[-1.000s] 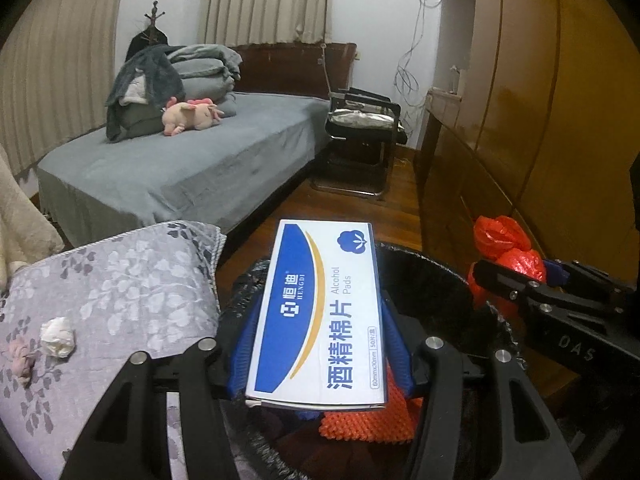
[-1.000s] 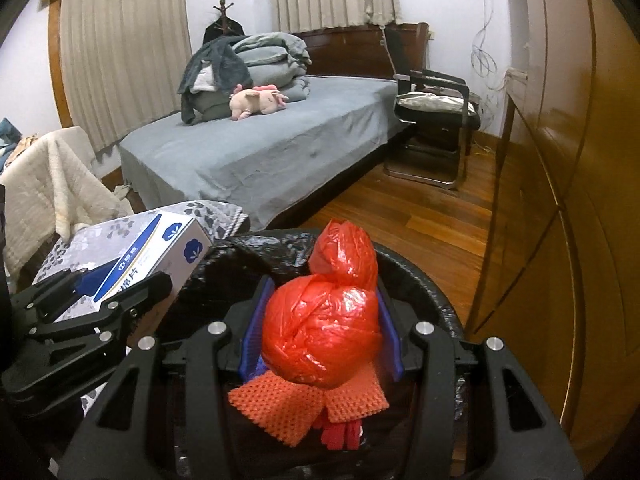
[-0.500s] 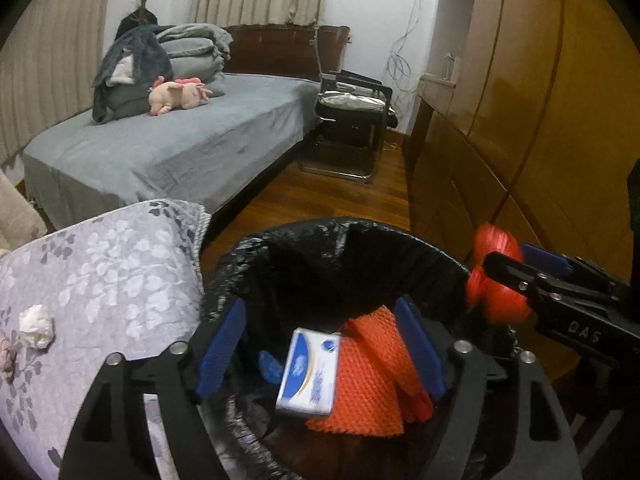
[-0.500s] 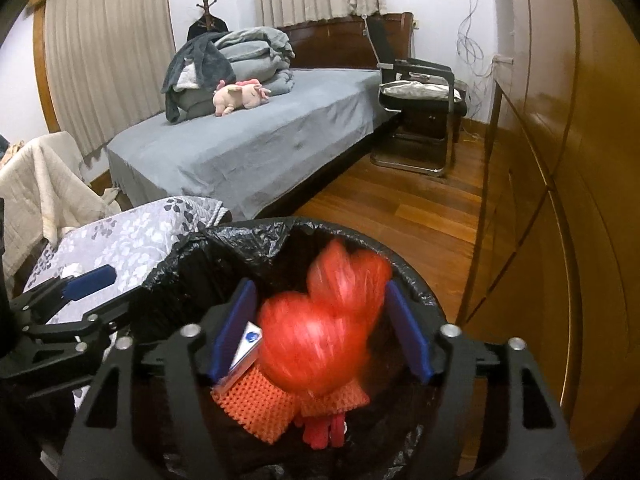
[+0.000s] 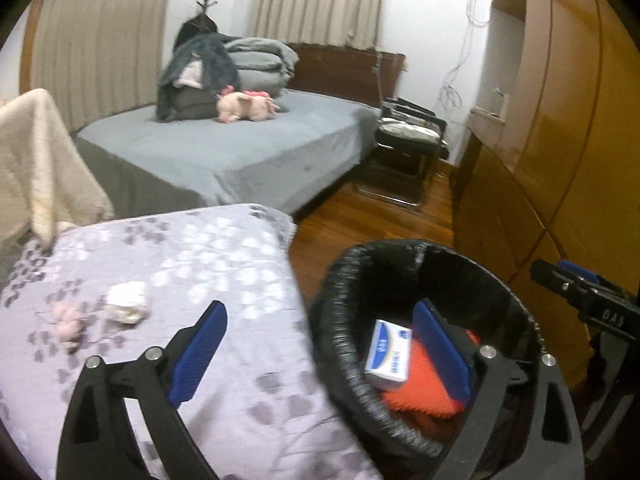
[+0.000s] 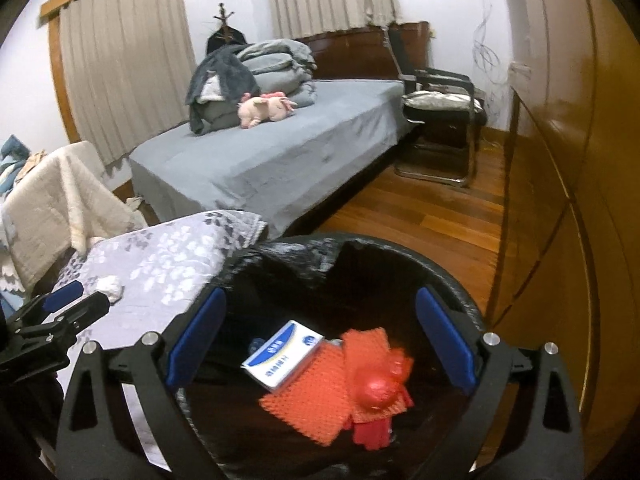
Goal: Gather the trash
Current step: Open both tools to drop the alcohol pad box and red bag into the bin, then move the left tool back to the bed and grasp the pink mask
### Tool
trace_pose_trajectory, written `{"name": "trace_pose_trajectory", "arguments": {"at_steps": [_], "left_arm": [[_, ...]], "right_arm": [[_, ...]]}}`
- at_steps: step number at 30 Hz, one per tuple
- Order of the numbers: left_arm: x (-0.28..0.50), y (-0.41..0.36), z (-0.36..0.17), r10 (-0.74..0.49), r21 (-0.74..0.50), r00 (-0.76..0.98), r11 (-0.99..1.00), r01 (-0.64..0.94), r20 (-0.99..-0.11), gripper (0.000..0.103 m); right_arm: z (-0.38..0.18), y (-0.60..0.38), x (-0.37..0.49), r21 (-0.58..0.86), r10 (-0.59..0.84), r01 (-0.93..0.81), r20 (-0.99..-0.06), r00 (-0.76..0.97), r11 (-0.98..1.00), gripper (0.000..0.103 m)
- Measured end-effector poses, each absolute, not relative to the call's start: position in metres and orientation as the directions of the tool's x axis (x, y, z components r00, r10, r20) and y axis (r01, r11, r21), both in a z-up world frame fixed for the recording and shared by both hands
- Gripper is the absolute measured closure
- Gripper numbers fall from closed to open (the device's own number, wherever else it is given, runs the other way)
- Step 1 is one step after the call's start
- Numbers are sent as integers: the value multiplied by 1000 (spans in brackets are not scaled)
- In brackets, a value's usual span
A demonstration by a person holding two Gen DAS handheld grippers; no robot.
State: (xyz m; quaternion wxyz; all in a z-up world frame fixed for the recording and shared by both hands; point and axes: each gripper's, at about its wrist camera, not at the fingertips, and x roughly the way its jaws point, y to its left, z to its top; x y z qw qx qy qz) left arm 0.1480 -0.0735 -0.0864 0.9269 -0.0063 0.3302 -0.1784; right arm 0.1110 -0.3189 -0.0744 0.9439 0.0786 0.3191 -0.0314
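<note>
A black-lined bin (image 5: 332,320) (image 6: 288,248) holds a white-and-blue box of alcohol pads (image 5: 388,354) (image 6: 282,354), an orange net (image 5: 420,396) (image 6: 312,404) and a red plastic bag (image 6: 380,392). My left gripper (image 5: 320,344) straddles the bin's left rim and the floral cushion (image 5: 180,248); its jaws are opening with nothing held. My right gripper (image 6: 320,320) hangs over the bin's mouth, its jaws opening and empty. A crumpled white tissue (image 5: 126,302) (image 6: 110,286) and a pink scrap (image 5: 66,318) lie on the cushion.
A grey bed (image 5: 224,156) with folded bedding and a pink plush stands behind. A black chair (image 5: 408,136) is at its foot, and a wooden wardrobe (image 5: 560,140) lines the right. A beige blanket (image 5: 36,160) hangs at the left.
Both grippers have opened wide. The box fell from the left one and the red bag from the right one into the bin. The left gripper swung left toward the cushion.
</note>
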Motion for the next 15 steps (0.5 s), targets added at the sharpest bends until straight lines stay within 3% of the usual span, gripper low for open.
{"name": "trace_pose_trajectory", "arguments": {"at_steps": [15], "left_arm": [[129, 42, -79, -158, -99, 795, 987, 123, -585, 10]], "right_arm": [[-61, -202, 148, 106, 148, -105, -576, 804, 989, 9]]}}
